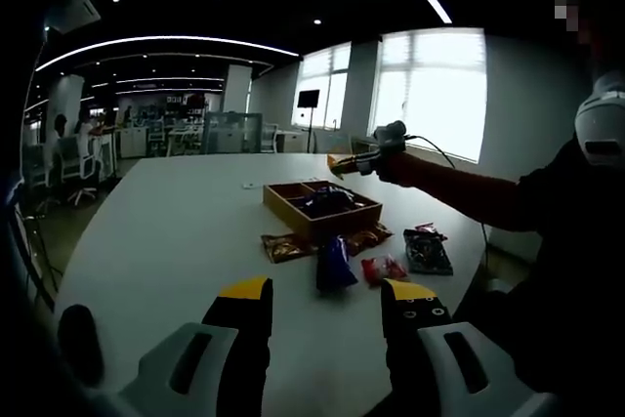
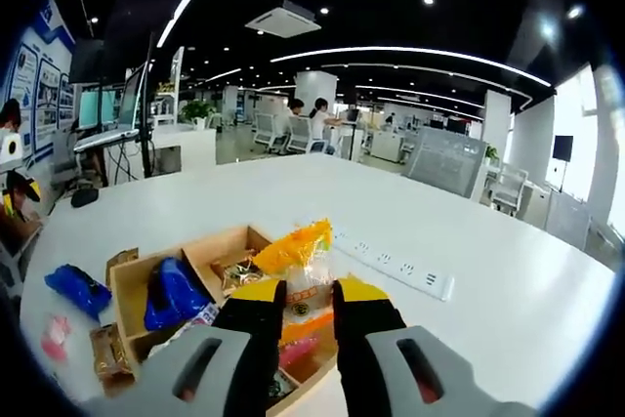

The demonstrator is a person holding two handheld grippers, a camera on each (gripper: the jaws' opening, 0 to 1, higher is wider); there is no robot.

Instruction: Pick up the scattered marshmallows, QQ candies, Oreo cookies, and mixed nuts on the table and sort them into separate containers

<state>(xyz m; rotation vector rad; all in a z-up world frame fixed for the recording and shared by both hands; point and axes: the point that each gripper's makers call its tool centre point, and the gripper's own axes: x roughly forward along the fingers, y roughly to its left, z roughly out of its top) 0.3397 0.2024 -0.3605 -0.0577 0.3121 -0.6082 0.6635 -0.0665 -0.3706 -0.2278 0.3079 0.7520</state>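
Yellow-tipped jaws of the right gripper (image 2: pixel 308 305) pinch an orange-and-clear snack packet (image 2: pixel 298 271) between them, holding it just above the wooden box (image 2: pixel 146 285) on the white table (image 2: pixel 469 231). The box has several compartments; a blue packet (image 2: pixel 174 292) lies in one and a brownish packet (image 2: pixel 237 271) in the one beside it. Another blue packet (image 2: pixel 76 288) and a pink one (image 2: pixel 54 336) lie on the table beside the box, and a white power strip (image 2: pixel 395 263) lies just beyond it.

In the left gripper view, the left gripper (image 1: pixel 327 302) is spread wide with nothing between its jaws, low over the table (image 1: pixel 166 231). Ahead of it lie a blue packet (image 1: pixel 334 266), a red one (image 1: pixel 383 269), a dark one (image 1: pixel 427 251) and a brown one (image 1: pixel 285 246), all near the wooden box (image 1: pixel 322 207). Beyond, the right gripper (image 1: pixel 363 161) hangs over the box with the orange packet (image 1: pixel 342 164).
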